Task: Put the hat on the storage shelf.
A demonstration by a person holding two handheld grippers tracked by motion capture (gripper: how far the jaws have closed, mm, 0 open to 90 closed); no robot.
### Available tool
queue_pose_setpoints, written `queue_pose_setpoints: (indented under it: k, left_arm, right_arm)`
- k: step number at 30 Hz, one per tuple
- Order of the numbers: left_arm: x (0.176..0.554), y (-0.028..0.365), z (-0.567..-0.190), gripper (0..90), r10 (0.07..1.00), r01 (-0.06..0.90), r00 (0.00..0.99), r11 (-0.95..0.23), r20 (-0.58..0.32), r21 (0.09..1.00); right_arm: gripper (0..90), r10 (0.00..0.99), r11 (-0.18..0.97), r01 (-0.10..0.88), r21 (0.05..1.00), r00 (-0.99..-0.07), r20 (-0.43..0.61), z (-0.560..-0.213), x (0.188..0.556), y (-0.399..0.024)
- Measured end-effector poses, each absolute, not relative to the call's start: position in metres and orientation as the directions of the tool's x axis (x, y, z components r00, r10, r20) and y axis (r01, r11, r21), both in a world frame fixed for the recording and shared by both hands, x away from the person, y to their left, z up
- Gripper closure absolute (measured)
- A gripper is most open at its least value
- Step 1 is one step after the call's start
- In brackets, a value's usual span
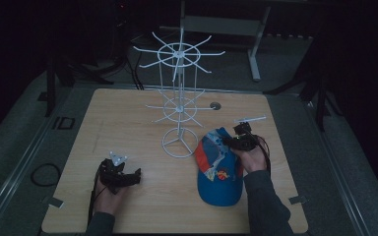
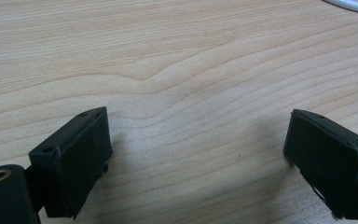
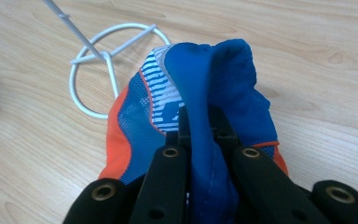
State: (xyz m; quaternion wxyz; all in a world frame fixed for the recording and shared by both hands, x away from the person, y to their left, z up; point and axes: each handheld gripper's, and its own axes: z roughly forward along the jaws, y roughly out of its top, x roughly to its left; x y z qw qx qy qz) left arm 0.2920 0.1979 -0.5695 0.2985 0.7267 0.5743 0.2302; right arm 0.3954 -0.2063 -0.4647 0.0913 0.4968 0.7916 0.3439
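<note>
My right gripper [image 3: 199,122] pinches the cap [image 1: 218,166] at its back edge, just beside the rack [image 1: 179,88]. It's soft, light fabric that bunches; grip stays there. Left gripper [image 2: 198,156] spread, empty.

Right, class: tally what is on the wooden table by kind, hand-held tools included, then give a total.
Caps: 1, blue and orange cap
White wire display stands: 1, stand
Hand-held tools: 2, left tool open over bare wood, right tool shut on the cap's blue fabric
Total: 4
</note>
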Motion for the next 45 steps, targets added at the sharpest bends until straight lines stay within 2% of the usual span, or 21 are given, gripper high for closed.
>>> queue_pose_setpoints:
  k: [25, 29, 45]
  left_arm:
    - [0.292, 0.197, -0.569, 7.8, 0.971, 0.697, 0.239, -0.166, -0.008, 0.697]
    - [0.292, 0.197, -0.57, 7.8, 0.971, 0.696, 0.237, -0.162, -0.011, 0.7]
    - [0.292, 0.196, -0.569, 7.8, 0.971, 0.696, 0.239, -0.164, -0.01, 0.699]
  right_arm:
    - [84.6, 0.817, 0.293, 0.641, 0.709, -0.554, 0.163, -0.426, 0.376, -0.213]
    - [84.7, 0.802, 0.276, 0.63, 0.726, -0.568, 0.188, -0.419, 0.373, -0.217]
    - [84.7, 0.788, 0.264, 0.587, 0.765, -0.588, 0.18, -0.398, 0.364, -0.225]
